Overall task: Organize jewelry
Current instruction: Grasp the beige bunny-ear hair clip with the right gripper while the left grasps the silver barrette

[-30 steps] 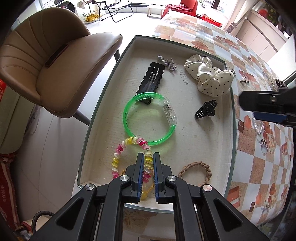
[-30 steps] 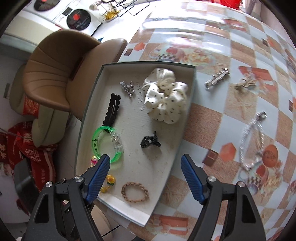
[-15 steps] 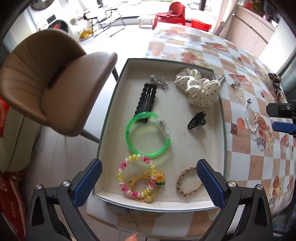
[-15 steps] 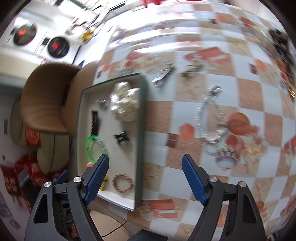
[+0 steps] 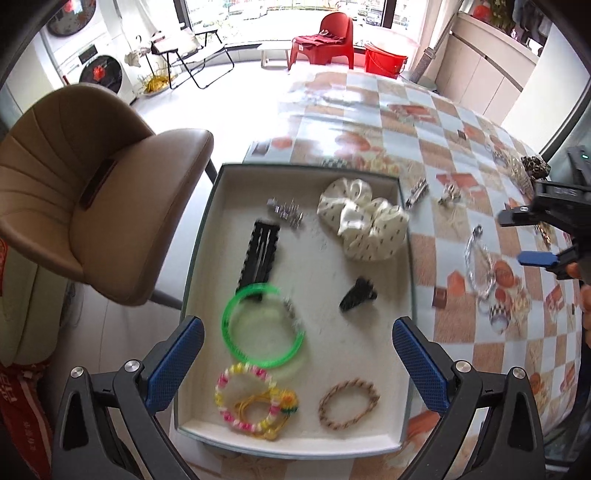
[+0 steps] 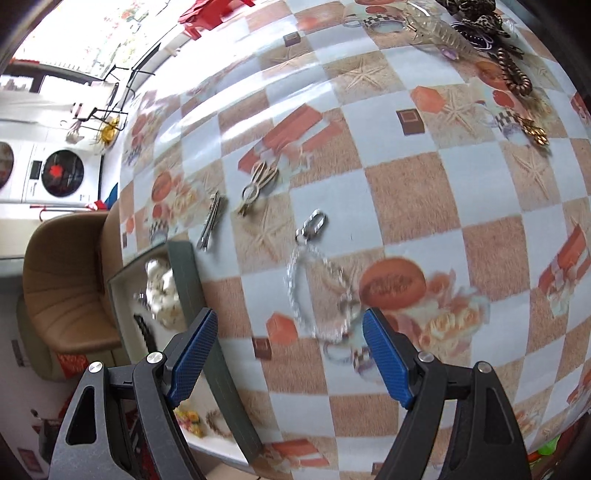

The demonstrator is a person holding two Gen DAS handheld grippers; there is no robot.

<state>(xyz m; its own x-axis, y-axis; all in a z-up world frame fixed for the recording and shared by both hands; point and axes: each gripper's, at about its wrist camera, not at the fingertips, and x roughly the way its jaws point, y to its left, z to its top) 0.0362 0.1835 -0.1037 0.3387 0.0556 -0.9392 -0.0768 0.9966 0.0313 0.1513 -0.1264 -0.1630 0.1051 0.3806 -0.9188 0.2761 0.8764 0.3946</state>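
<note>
A shallow tray (image 5: 404, 206) on the checked table holds a green bangle (image 5: 262, 326), a pink-and-yellow bead bracelet (image 5: 245, 400), a braided brown band (image 5: 349, 404), a black clip (image 5: 358, 293), a black comb clip (image 5: 260, 253) and a spotted scrunchie (image 5: 364, 223). My left gripper (image 5: 295, 365) is open and empty above the tray's near end. My right gripper (image 6: 288, 360) is open and empty above a clear crystal bracelet (image 6: 321, 288) lying on the table right of the tray (image 6: 188, 280). The bracelet also shows in the left wrist view (image 5: 478, 267).
A silver hair clip (image 6: 210, 221), a gold bow clip (image 6: 258, 181) and a silver clasp (image 6: 312, 223) lie on the table beyond the bracelet. More jewelry is piled at the far right (image 6: 476, 22). A brown chair (image 5: 92, 206) stands left of the tray.
My left gripper has opened, let go of the bead bracelet and pulled back from the tray. My right gripper has swung right from the tray to over the crystal bracelet.
</note>
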